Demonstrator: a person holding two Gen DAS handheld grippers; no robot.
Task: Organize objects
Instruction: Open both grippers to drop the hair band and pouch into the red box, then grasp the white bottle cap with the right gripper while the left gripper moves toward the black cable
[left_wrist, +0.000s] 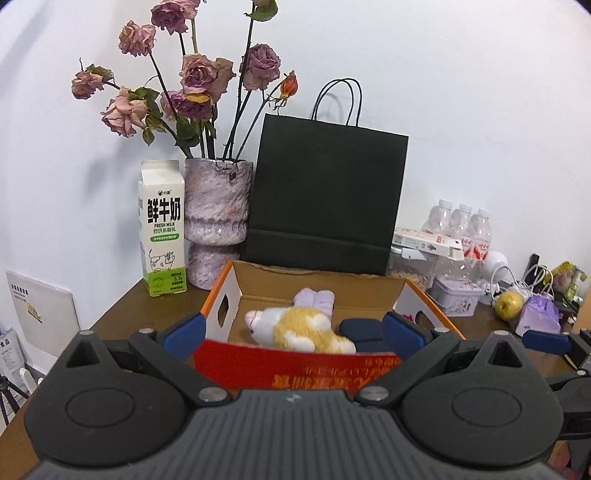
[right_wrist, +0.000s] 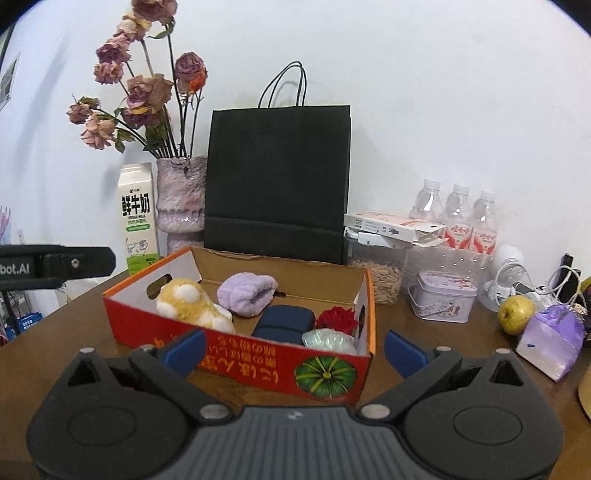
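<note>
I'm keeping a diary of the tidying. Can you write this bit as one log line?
left gripper: open | right gripper: open | red cardboard box: holds yellow-white plush toy, lilac fuzzy cloth

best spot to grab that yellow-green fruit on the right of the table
Grip the fruit across its round middle, coming from above with the right gripper. It stands free on the table, but cables and a purple pouch crowd its right side.

Left hand-held gripper (left_wrist: 293, 332) level, jaws wide apart, empty; right hand-held gripper (right_wrist: 293, 350) likewise.
</note>
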